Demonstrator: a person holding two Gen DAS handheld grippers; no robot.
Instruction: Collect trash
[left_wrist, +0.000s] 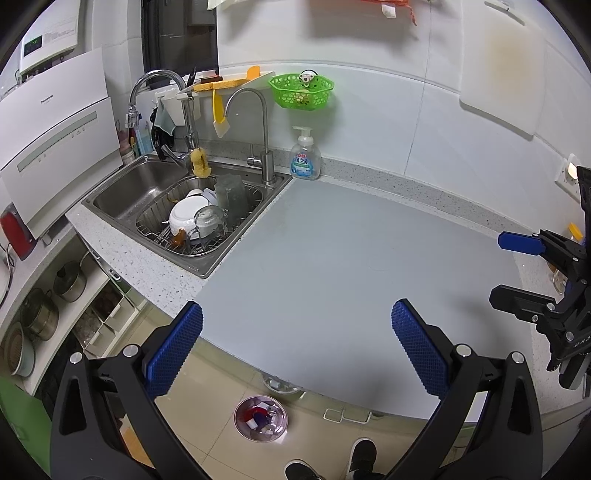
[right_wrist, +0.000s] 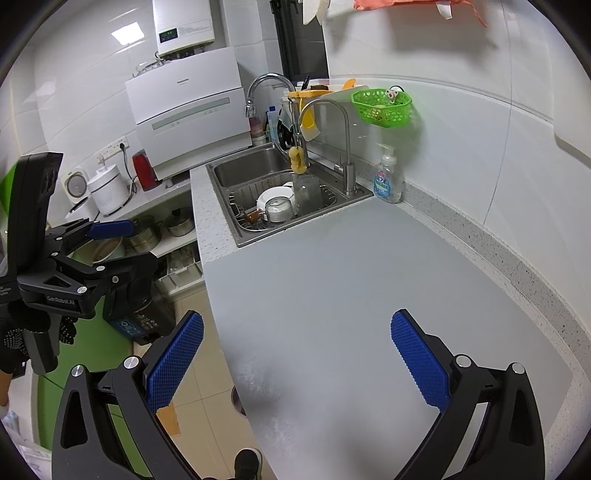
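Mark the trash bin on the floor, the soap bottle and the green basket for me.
trash bin (left_wrist: 260, 419), left wrist view, on its lining.
soap bottle (right_wrist: 387, 182), right wrist view, on its label.
green basket (left_wrist: 301, 92), left wrist view, on its front wall.

The trash bin (left_wrist: 260, 418) contents are too small to tell; the shoes (left_wrist: 364, 458) are cut off

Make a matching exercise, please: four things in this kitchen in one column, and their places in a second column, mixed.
Things:
1. soap bottle
2. green basket
3. white bowl
4. metal bin

Places:
A. on the floor under the counter edge
B. hanging on the wall
C. in the sink rack
D. on the counter beside the small tap

Pairs: 1-D, 2-B, 3-C, 4-A
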